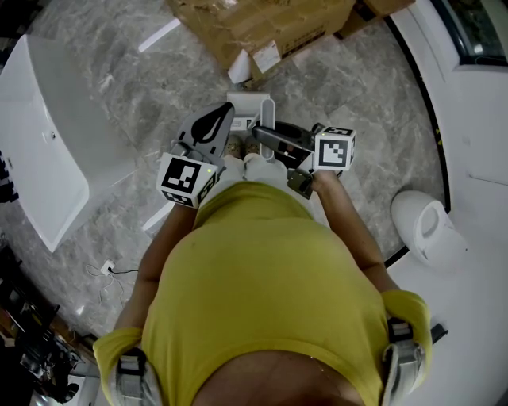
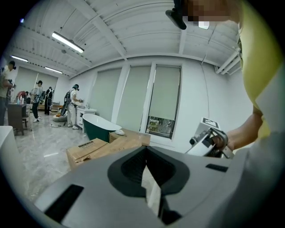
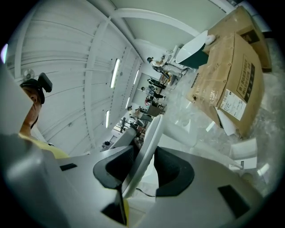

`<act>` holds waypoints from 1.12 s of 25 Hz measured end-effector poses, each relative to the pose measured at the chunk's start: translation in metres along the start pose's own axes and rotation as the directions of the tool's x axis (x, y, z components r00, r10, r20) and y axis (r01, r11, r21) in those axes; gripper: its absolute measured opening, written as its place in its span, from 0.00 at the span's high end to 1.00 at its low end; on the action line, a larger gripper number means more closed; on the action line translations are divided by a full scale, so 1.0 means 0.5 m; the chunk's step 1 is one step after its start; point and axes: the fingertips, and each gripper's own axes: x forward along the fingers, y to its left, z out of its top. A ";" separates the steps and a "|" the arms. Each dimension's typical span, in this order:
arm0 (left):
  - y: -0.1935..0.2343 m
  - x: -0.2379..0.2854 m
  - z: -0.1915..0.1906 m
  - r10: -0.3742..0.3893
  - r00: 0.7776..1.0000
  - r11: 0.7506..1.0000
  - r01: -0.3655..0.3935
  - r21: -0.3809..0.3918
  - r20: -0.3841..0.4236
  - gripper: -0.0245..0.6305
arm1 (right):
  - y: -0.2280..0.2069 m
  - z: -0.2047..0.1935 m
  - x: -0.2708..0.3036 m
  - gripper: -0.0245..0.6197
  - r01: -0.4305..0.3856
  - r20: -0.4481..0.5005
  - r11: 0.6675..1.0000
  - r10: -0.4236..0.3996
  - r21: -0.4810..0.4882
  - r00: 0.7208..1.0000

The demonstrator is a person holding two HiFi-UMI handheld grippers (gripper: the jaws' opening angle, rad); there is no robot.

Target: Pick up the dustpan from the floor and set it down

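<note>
White dustpan [image 1: 268,111] sits upper centre of the head view, over the marble floor [image 1: 143,87], its thin edge clamped in the right gripper [image 1: 267,137], whose arm is bent forward. The left gripper [image 1: 216,125] is just beside it, jaws together, empty. Only the right gripper view shows the clamp.

You are looking down at two grippers (left gripper [image 1: 213,125], right gripper [image 1: 268,139]), one dustpan [image 1: 252,107], two cardboard boxes [image 1: 262,24], one white bathtub [image 1: 48,135] and one toilet [image 1: 421,226].

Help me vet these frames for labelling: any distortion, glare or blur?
Head view: evenly lit, a bright streak of glare on the marble floor. Left gripper view: strong fisheye, dark corners, ceiling lights blown out. Right gripper view: fisheye, tilted, dustpan soft near the lens.
</note>
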 end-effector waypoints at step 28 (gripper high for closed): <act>0.018 -0.021 -0.025 0.054 0.998 0.998 -0.055 -0.026 -0.030 0.96 | -0.263 -0.040 0.066 0.75 0.150 -0.121 0.988 -0.152 -0.023 0.981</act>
